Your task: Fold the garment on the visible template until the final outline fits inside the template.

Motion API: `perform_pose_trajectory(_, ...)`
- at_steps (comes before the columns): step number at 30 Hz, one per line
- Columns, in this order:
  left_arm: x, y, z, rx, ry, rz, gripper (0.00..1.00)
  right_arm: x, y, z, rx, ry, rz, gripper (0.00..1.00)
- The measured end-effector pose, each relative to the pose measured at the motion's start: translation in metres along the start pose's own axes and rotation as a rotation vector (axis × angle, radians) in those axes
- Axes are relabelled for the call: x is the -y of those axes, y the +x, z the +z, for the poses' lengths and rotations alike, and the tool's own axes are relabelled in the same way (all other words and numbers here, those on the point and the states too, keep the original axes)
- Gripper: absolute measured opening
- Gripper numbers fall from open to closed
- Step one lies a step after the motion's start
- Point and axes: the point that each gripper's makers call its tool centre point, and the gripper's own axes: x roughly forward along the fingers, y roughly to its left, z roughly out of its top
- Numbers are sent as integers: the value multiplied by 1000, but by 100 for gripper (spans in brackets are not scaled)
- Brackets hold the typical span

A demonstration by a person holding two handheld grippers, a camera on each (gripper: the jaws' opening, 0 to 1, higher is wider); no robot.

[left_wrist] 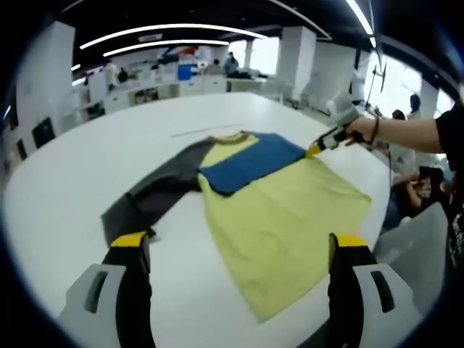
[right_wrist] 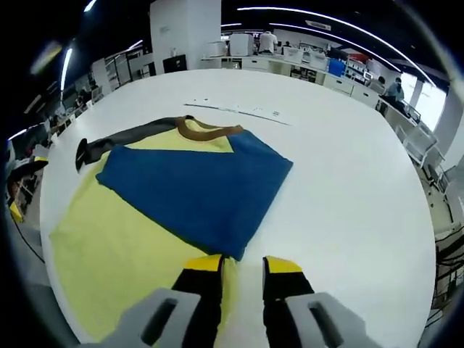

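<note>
Garment (left_wrist: 283, 217) lies flat on the white desk (left_wrist: 87, 174), yellow body, one blue sleeve (right_wrist: 192, 192) already folded across the chest, the grey sleeve (left_wrist: 156, 192) spread out toward the left tongs. Brown collar (right_wrist: 206, 130) sits at the far end in the right gripper view. Faint template marks (right_wrist: 239, 110) sit on the desk beyond the collar; the full outline is hard to trace.

Left tongs (left_wrist: 239, 250) wide open, holding nothing, hovering near the grey cuff and the hem. Right tongs (right_wrist: 243, 264) jaws narrowly apart, tips right at the corner of the blue sleeve; whether cloth is pinched between them I cannot tell. In the left gripper view the right tongs (left_wrist: 319, 145) sit at the far edge of the garment, held by a person's hand (left_wrist: 360, 129).

Risks, as judgement:
- A pull on the blue corner could drag the whole shirt off the template, since nothing pins it.
- If the right tongs let go sloppily the blue fold may spring open or wrinkle.
- Folding the grey sleeve with the left tongs could catch only one layer and bunch it.
- Hem hangs near the desk edge; a tug that way could slide cloth off the desk.
</note>
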Motion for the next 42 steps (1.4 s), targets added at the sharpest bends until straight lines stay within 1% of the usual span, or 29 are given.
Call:
perform_pose_trajectory(4,-1,1,0,-3,-3,4,99,-1,2,1,9,-7,1,14)
perform_pose_trajectory(7,-1,2,0,-5,-6,1,99,-2,3,7,35,-13,4,7)
perform_pose_trajectory(9,-1,3,-1,-8,-6,1,99,-2,4,7,36,-17,5,1)
perform_pose_trajectory(10,-1,3,-1,-10,-5,2,99,-3,5,7,31,-18,7,0)
perform_pose_trajectory(20,-2,2,-5,-21,-10,6,99,0,6,2,13,-17,0,0)
perform_pose_trajectory(24,-1,2,-5,-23,-9,5,99,3,5,-1,-6,-51,-22,0)
perform_pose_trajectory(27,-2,2,-4,-22,-7,7,99,10,5,-3,-21,-69,-55,0)
perform_pose_trajectory(35,-2,0,-6,-24,-7,9,99,17,5,-7,-29,-14,-49,0)
perform_pose_trajectory(42,-4,-1,-6,-15,-20,13,99,23,4,-9,-41,-16,-54,0)
